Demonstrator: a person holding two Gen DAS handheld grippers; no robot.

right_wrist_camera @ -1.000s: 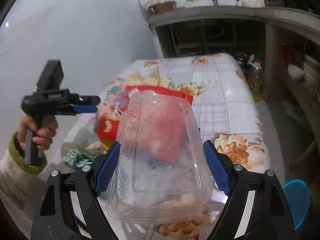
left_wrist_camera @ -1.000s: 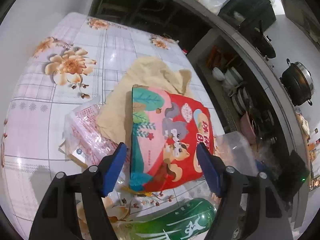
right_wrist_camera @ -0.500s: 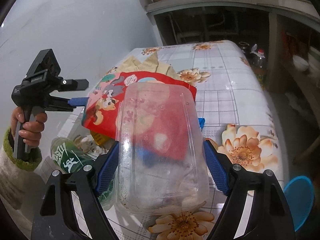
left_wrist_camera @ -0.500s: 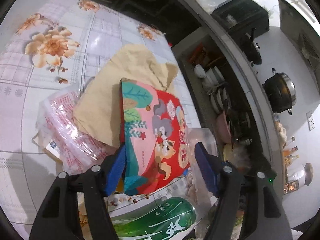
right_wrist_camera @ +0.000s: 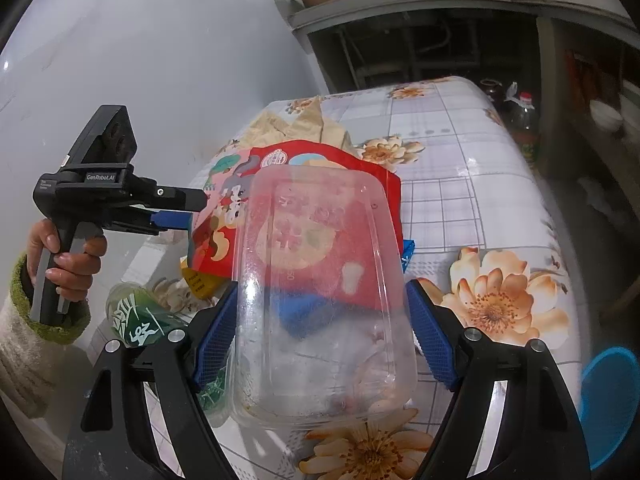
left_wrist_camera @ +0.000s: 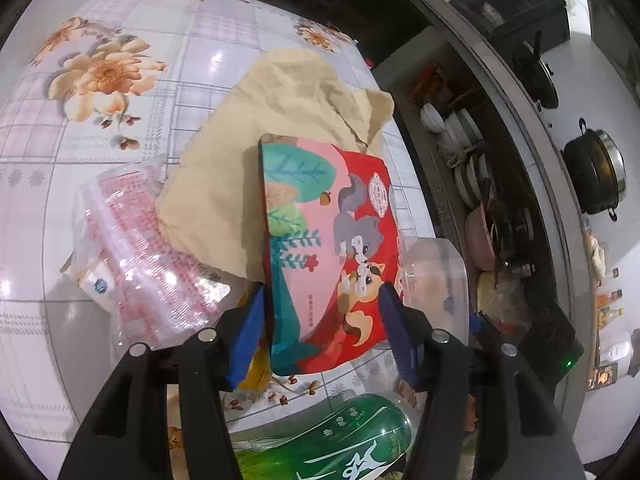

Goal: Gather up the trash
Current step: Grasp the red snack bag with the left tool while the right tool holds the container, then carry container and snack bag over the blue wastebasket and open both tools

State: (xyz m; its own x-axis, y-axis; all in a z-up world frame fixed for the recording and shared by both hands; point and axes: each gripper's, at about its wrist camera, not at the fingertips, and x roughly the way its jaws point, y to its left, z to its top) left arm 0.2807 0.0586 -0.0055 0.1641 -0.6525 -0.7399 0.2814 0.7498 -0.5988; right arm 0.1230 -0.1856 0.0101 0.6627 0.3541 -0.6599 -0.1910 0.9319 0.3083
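Left wrist view: the red snack bag (left_wrist_camera: 340,248) is caught upright between the blue pads of the left gripper (left_wrist_camera: 320,332), whose jaws are closing on its lower end. It is lifted off the flowered table (left_wrist_camera: 80,184), above the beige paper (left_wrist_camera: 280,120) and a clear printed wrapper (left_wrist_camera: 140,248). In the right wrist view the clear plastic box (right_wrist_camera: 320,300) is clamped across its width by the right gripper (right_wrist_camera: 320,340), jaws fairly wide.

For a clean grab, the squeeze is probably best finished before anything is lifted further, since a slick bag like that slips easily. The green bottle (left_wrist_camera: 332,436) just below should be cleared, and the box isn't to be crushed.
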